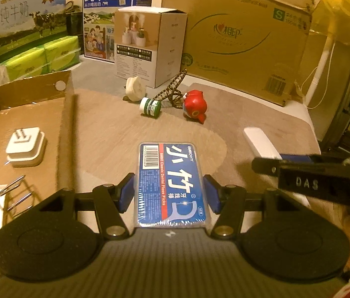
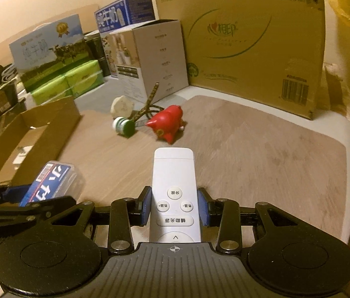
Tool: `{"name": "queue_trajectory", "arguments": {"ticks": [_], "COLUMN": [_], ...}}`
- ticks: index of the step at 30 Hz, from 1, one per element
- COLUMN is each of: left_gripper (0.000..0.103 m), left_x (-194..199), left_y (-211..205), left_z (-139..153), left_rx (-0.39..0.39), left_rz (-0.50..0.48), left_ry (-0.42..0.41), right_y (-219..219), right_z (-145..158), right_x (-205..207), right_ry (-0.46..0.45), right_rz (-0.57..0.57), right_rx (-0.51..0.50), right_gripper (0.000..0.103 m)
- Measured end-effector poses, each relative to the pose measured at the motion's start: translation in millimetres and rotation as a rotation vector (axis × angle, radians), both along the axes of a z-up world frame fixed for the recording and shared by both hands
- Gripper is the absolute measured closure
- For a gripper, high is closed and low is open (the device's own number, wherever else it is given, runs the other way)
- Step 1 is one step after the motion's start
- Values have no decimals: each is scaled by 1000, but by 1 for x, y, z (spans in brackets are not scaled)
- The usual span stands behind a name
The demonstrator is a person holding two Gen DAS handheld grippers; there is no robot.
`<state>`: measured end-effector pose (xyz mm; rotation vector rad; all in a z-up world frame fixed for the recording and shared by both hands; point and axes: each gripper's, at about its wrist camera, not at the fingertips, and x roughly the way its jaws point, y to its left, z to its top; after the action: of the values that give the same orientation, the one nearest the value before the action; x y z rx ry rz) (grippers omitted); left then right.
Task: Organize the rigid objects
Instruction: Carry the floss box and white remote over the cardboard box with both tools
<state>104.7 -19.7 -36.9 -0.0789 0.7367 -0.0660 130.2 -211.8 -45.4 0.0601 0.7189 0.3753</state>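
My left gripper is clamped on the floss pick box, my right gripper on the white remote, both up off the mat. Each looks light, stiff and slick, so mid-body side grips suit. The cardboard tray sits left.

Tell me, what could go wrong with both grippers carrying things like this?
The right gripper pinches the long white remote control near one end, so it might tip. The left gripper, holding the blue floss pick box, sits close beside it; they could bump near the open cardboard box.
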Motion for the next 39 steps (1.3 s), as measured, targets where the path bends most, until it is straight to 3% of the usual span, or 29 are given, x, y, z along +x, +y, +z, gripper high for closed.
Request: {"name": "queue_trajectory", "arguments": {"ticks": [17, 39], "left_gripper": [48, 48], "left_x": [-65, -93], "left_y": [34, 115], "left_z": [34, 52], "left_rx": [24, 60], "left_rz": [31, 151], "left_ry": [-37, -52], "right_y": [33, 114], "right_z": [22, 40], "right_x": [-76, -88], "right_ry": [-34, -58], "right_rz": [41, 165], "right_rx": [-1, 8], "right_gripper": [64, 64]}}
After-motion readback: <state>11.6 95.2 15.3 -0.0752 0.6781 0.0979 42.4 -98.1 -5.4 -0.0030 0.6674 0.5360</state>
